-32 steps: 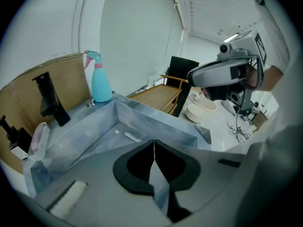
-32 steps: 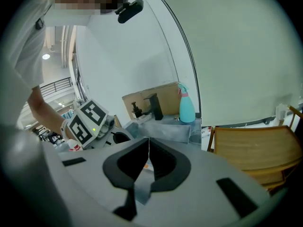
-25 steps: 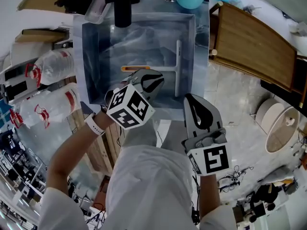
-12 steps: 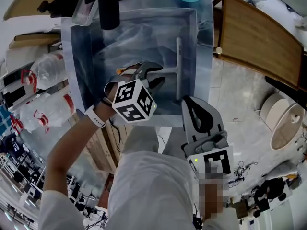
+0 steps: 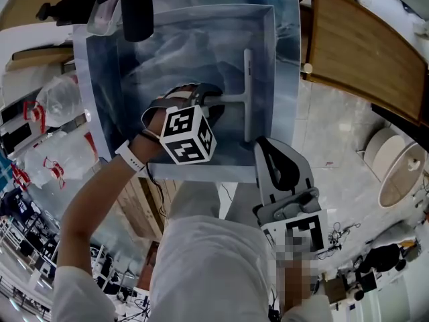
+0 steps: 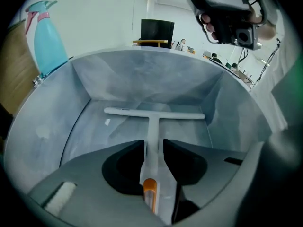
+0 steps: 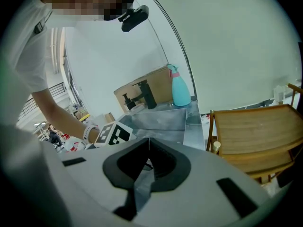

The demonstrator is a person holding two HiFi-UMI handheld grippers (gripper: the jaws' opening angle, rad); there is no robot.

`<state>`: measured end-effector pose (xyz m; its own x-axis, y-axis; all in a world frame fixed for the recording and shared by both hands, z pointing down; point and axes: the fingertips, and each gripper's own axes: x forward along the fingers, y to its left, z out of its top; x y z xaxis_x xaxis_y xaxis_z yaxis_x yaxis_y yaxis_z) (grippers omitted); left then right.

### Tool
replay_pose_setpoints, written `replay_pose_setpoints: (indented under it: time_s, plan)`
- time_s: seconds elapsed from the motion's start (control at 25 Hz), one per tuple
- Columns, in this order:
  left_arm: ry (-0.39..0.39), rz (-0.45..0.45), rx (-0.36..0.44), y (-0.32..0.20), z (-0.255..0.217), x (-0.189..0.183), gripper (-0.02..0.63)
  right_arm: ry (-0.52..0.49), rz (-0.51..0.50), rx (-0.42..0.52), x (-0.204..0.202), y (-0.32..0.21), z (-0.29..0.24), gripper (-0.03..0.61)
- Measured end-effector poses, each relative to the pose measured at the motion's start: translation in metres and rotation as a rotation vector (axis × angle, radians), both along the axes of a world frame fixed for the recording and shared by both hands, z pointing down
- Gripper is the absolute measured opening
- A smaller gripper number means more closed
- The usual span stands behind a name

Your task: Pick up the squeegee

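Left claw [image 6: 154, 142], jaws just opened, straddles the squeegee [image 6: 151, 124] handle: probably light, rigid, slippery plastic, best gripped mid-shaft.

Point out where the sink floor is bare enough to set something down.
Bare: the sink floor between faucet and squeegee handle. Tight: blade to right wall. Crowded: the handle itself, between the left gripper's jaws, which have just been opening.

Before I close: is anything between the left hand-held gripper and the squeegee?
Nothing visible stands in the way. The left hand-held gripper has just been opening its jaws, and they now straddle the handle of the squeegee, which lies on the floor of the sink. They are not clamping it yet.
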<state>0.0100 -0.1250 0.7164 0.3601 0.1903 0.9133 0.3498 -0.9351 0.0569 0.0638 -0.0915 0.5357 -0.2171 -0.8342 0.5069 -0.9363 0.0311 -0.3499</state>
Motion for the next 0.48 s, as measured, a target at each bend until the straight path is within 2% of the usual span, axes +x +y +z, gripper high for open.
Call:
replay_pose_setpoints:
  time_s: [0.08,0.2,0.48]
  plan:
    - [-0.005,0.020,0.015,0.0004,0.0042,-0.0005,0.123,-0.006,0.003,-0.006,-0.0006,0.0004,0.0015,0.006]
    - [0.004,0.038,0.044,-0.0013,0.0063,0.0016,0.075,-0.004,0.001,-0.004,0.0000,0.0002,0.0040,0.006]
    - [0.003,0.030,0.012,-0.0007,0.0065,0.0015,0.069,0.011,-0.011,0.010,0.0003,-0.0010,0.0032,0.006]
